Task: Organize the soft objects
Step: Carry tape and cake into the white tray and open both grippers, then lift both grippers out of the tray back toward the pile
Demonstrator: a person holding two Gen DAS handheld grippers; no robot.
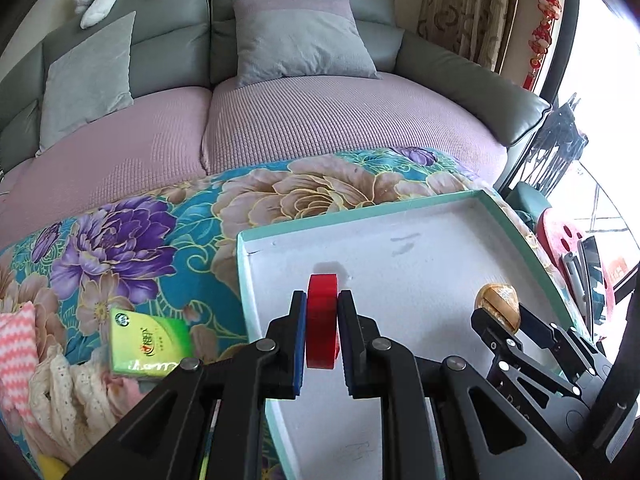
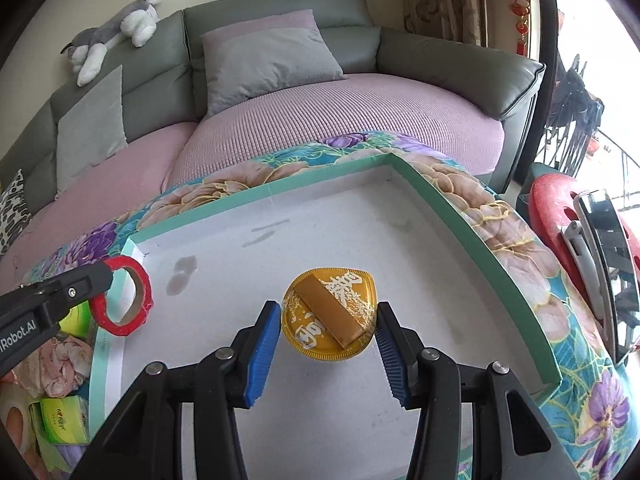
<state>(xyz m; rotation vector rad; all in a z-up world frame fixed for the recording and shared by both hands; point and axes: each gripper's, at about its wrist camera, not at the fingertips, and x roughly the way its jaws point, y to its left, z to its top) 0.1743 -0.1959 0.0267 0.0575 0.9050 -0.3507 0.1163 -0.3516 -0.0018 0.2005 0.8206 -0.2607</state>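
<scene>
Left tongs (image 1: 322, 330) clamp red tape roll (image 1: 322, 320) edge-on above white tray (image 1: 420, 248) floor. Right wrist view alone shows roll's open ring and cardboard core, near tray's left wall. Right tongs (image 2: 327, 334) grip gold round lidded tub (image 2: 330, 314) over tray middle; left view shows only sliver of its gold lid. Left of tray, green tissue packs (image 1: 148, 342) on floral blanket (image 1: 132, 240). Beyond, sofa (image 1: 320, 120) with grey cushions (image 1: 300, 44), plush dog (image 2: 116, 36) on backrest.
</scene>
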